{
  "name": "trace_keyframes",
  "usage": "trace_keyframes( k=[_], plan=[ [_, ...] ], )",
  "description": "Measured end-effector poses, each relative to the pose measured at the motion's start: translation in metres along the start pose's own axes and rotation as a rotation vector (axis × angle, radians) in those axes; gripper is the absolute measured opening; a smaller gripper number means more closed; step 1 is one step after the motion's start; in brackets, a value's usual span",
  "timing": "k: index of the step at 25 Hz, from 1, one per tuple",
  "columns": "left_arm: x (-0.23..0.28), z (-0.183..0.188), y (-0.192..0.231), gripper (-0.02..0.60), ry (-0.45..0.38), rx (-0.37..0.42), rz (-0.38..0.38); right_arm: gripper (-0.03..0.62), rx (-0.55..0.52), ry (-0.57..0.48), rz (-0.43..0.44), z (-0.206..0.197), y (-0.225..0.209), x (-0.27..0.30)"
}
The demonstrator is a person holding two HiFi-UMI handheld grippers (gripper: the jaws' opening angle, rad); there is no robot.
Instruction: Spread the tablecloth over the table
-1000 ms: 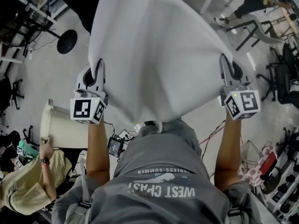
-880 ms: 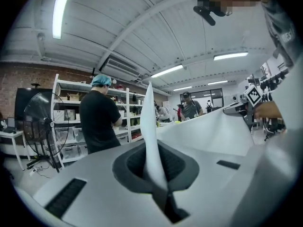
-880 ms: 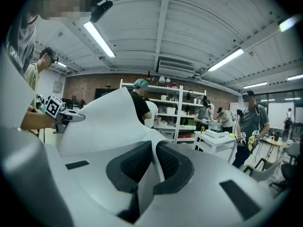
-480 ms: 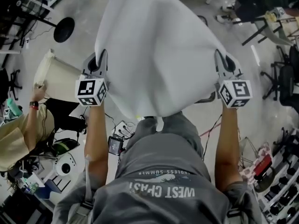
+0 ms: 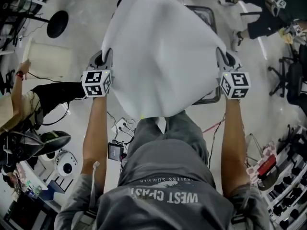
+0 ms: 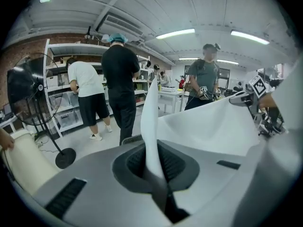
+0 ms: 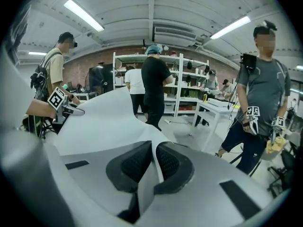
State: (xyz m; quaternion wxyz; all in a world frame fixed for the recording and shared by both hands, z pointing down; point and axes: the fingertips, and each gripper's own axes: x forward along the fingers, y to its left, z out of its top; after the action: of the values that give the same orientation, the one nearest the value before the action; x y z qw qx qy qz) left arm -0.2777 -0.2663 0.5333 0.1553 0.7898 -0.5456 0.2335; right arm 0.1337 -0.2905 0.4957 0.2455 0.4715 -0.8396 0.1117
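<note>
A white tablecloth point(image 5: 163, 51) hangs spread in the air in front of me, held by its near edge. My left gripper point(image 5: 106, 57) is shut on the cloth's near left corner. My right gripper point(image 5: 219, 56) is shut on the near right corner. In the left gripper view the cloth point(image 6: 213, 126) rises as a thin fold from between the dark pads point(image 6: 173, 164) of the left gripper point(image 6: 152, 162). In the right gripper view the cloth point(image 7: 99, 117) passes between the closed pads point(image 7: 137, 167) of the right gripper point(image 7: 154, 164). A dark-rimmed surface point(image 5: 205, 14) shows under the cloth's far right edge.
Several people point(image 6: 120, 79) stand by the shelves point(image 7: 175, 79). A person point(image 7: 262, 93) with grippers stands at the right by a white table point(image 7: 222, 105). A standing fan point(image 6: 28, 98), a cream roll point(image 5: 45, 59), floor cables point(image 5: 117, 150) and office chairs point(image 5: 292, 75) surround me.
Both grippers have carried the cloth downward and forward, moving up the picture. The cloth has sunk with them, and the dark-rimmed surface has come into sight beneath its right edge.
</note>
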Motion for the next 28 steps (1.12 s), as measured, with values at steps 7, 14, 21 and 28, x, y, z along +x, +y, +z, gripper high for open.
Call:
trace_keyframes(
  k=[7,14,21,28],
  plan=[
    [0.048,-0.048,0.015,0.008,0.099,-0.097,0.002,0.02,0.058,0.105,-0.031,-0.066,-0.044,0.028],
    [0.082,-0.097,0.043,0.013,0.194,-0.206,0.042,0.029,0.317,0.221,-0.022,-0.148,-0.089,0.045],
    [0.097,-0.135,0.057,0.034,0.257,-0.255,0.103,0.199,0.789,0.23,0.256,-0.195,-0.114,0.073],
    [0.101,-0.149,0.066,0.046,0.269,-0.28,0.116,0.265,0.923,0.17,0.459,-0.154,-0.174,0.131]
  ],
)
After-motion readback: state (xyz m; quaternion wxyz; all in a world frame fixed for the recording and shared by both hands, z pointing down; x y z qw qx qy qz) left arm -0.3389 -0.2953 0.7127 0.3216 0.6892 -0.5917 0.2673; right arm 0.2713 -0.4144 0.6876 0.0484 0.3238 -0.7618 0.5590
